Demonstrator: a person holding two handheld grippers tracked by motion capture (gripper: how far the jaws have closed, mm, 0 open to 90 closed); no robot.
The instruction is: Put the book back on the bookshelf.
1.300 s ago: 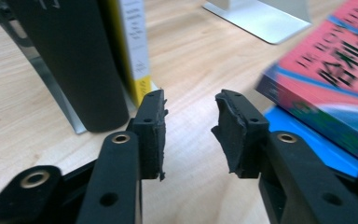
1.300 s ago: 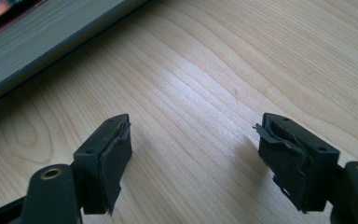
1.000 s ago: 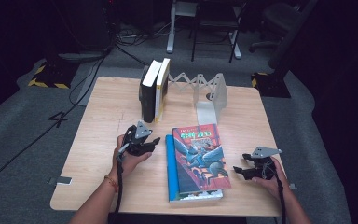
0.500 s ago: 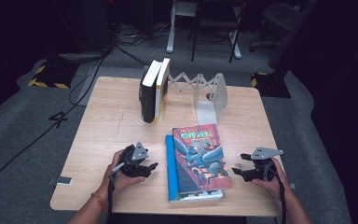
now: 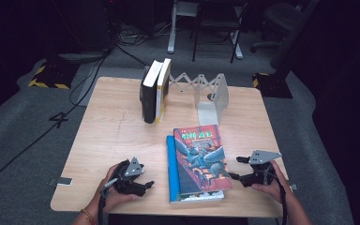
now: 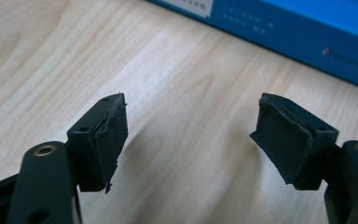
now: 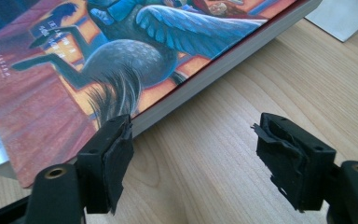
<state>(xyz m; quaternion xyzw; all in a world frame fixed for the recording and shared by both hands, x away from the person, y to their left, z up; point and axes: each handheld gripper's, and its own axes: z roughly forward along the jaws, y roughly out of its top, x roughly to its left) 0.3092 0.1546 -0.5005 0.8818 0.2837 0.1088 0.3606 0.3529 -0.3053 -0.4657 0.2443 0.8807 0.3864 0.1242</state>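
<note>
A red-orange illustrated book [image 5: 202, 157] lies flat on top of a blue book [image 5: 172, 164] at the front middle of the wooden table [image 5: 112, 136]. My left gripper [image 5: 145, 178] rests low near the front edge, left of the books, pointing at the blue book's [image 6: 307, 32] side. Its jaws have just been opening and stand apart, with bare wood between them [image 6: 191, 135]. My right gripper [image 5: 236, 168] hovers open at the right of the stack. Its left fingertip [image 7: 114, 158] is close to the illustrated book's [image 7: 121, 60] page edge, and nothing is between the pads.
Two books [image 5: 154, 91], one dark and one pale, stand upright at the back of the table. They lean against a white accordion-style book rack [image 5: 206, 91], whose end plate [image 7: 349, 16] lies just beyond the flat stack. Bare wood stretches along the left side.
The left hand has drawn back toward the table's near edge and sunk lower, and its jaws have opened wider. The right gripper has barely shifted beside the stack.
</note>
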